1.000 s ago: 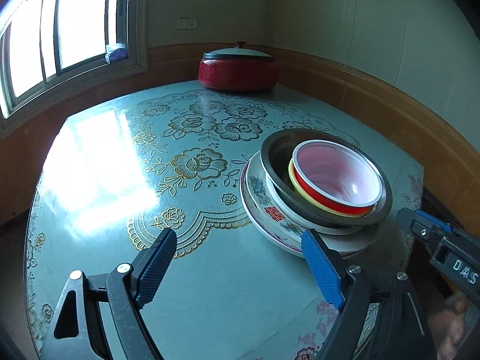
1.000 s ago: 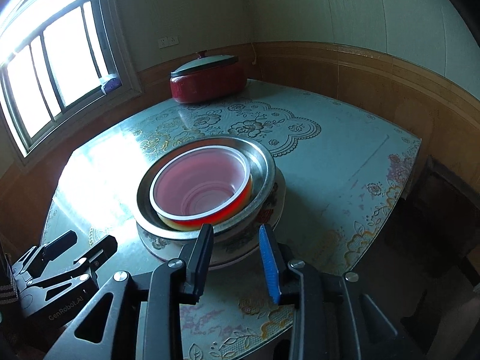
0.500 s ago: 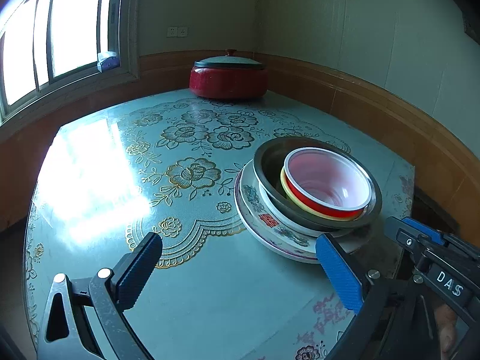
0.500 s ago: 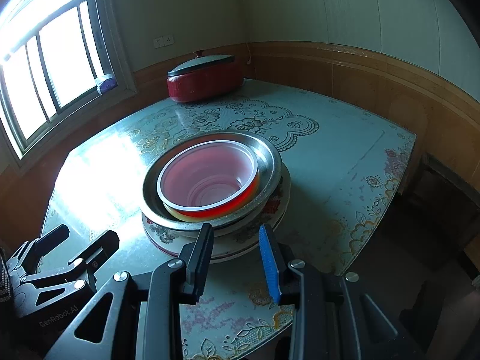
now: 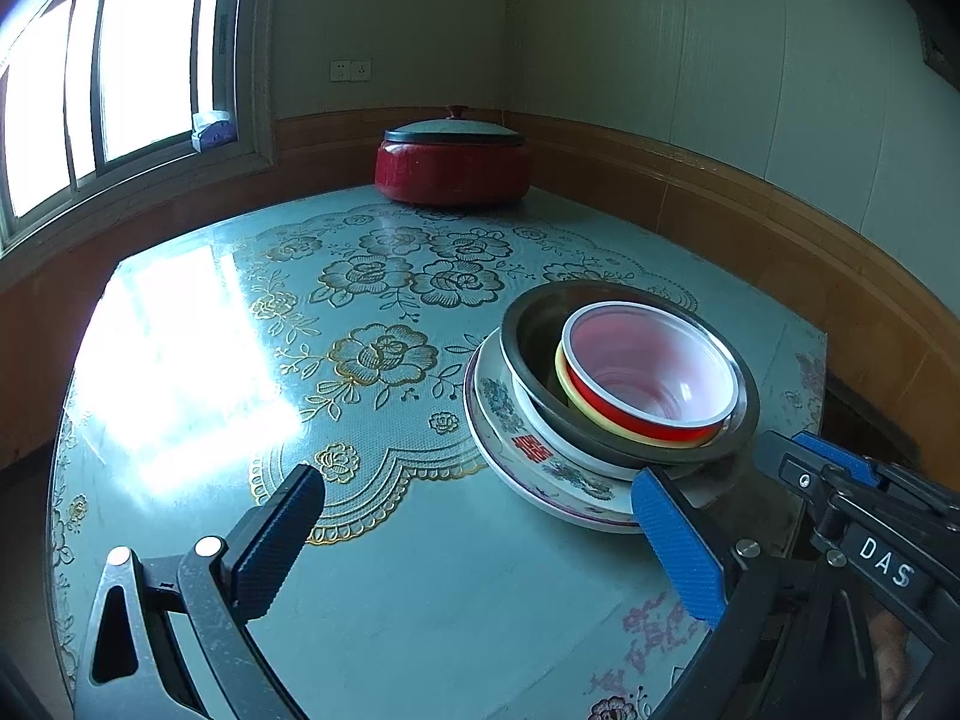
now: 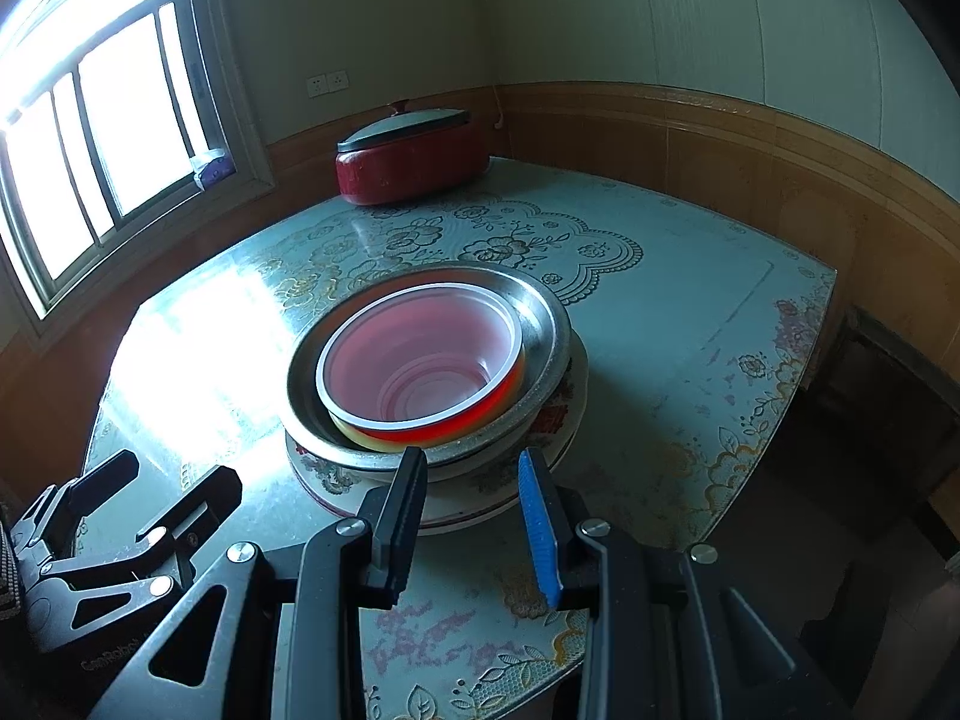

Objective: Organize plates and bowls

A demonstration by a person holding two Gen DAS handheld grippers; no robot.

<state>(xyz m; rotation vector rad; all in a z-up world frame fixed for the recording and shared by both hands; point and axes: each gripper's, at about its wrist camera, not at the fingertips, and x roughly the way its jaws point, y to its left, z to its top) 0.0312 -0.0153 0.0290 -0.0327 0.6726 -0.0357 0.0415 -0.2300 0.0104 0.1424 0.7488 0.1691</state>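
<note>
At four o'clock on the table, a red bowl is nested in a steel bowl atop patterned plates. The left gripper is spread wide, empty; the right gripper is parted, holding nothing.

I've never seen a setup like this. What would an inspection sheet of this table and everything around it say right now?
Surface: table under a glossy floral cover, with window glare.
Job's things: red bowl nested in a metal bowl, on stacked plates.
Clutter: lidded red pot at the far edge.
Grippers: left gripper open wide, empty; right gripper open, empty, near the stack.
Cables: nothing seen.
Surroundings: window, wall sockets, wood-panelled wall.
</note>
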